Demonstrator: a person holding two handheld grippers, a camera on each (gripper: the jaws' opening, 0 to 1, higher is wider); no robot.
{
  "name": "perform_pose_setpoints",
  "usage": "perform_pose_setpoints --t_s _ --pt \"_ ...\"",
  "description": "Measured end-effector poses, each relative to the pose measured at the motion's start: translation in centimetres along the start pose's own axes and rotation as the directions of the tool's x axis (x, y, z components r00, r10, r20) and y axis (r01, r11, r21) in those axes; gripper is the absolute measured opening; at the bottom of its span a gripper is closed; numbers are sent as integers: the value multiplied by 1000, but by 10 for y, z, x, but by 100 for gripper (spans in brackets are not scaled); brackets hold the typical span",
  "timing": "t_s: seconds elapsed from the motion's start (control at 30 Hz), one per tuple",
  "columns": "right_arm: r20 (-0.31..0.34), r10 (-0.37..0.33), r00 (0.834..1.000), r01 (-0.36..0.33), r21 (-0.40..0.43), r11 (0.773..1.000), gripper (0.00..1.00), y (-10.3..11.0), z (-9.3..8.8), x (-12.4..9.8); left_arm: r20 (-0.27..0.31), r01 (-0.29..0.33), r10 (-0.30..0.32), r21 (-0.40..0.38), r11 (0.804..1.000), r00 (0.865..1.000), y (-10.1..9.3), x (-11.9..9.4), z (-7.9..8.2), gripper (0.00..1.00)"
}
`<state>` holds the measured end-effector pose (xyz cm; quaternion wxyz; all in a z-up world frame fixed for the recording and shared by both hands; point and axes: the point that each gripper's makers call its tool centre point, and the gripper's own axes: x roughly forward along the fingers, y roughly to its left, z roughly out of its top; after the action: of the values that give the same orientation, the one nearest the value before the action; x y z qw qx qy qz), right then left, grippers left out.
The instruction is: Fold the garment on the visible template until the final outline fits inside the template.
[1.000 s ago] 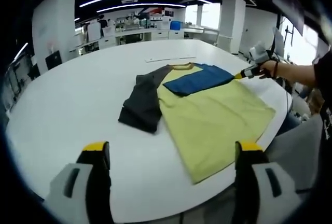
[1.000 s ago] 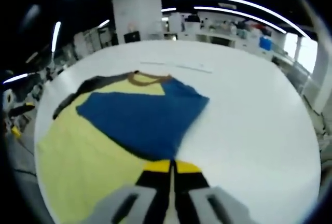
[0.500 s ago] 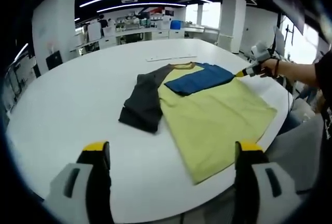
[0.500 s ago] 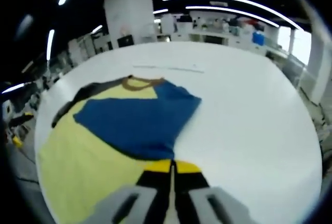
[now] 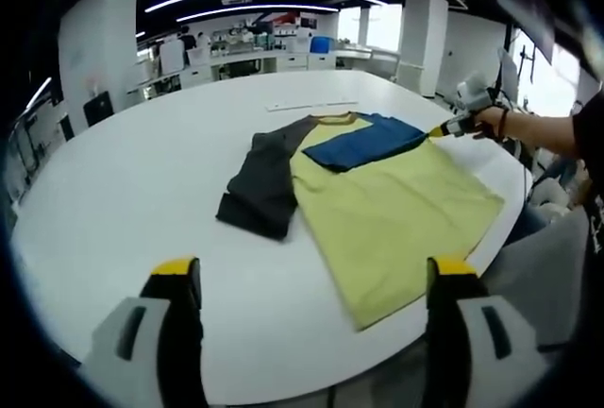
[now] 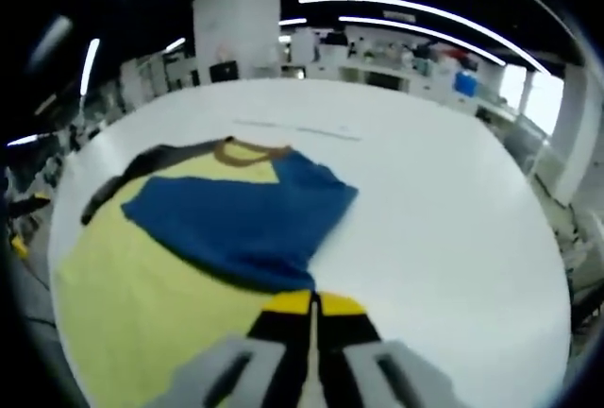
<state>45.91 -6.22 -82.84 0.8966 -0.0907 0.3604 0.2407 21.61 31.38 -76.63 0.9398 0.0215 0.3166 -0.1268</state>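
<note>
A T-shirt lies flat on the white round table, with a yellow body, a dark grey sleeve and a brown collar. Its blue sleeve is folded in over the chest. My right gripper is shut on the tip of that blue sleeve; it also appears in the left gripper view, held by a person's hand at the shirt's far right edge. My left gripper hangs open above the near table edge, well short of the shirt.
A thin pale strip lies on the table beyond the collar, seen too in the right gripper view. The person's arm reaches in from the right. Desks and pillars stand far behind the table.
The right gripper, still shut on the blue sleeve, has drawn it and the collar end slightly sideways. The left gripper has stayed put.
</note>
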Motion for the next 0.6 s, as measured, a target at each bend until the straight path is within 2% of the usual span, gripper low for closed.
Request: perform_pose_setpoints --t_s 0.1,0.13,0.2,0.27,0.37,0.53,0.6 --pt "17 5 1000 -5 25 1000 0 2 2 -1 -2 4 -4 3 1000 1000 -1 0 0 96" --pt "13 30 999 -31 82 996 0 6 0 0 -2 6 -6 3 1000 1000 -1 0 0 96" --pt "25 38 999 -41 138 990 0 5 -2 3 -4 7 -7 4 1000 1000 -1 1 -1 96" --pt "15 28 999 -30 132 991 5 1 -6 4 -7 9 -9 6 1000 1000 -3 1 -1 96" --pt "24 56 998 -59 196 979 9 13 -7 6 -9 12 -12 8 1000 1000 -4 2 -1 95" --pt "25 47 999 -52 223 973 0 14 -12 12 -15 7 -7 9 1000 1000 -2 2 -2 95" --pt "20 43 999 -46 199 979 0 13 -11 13 -14 6 -5 8 1000 1000 -1 2 -2 95"
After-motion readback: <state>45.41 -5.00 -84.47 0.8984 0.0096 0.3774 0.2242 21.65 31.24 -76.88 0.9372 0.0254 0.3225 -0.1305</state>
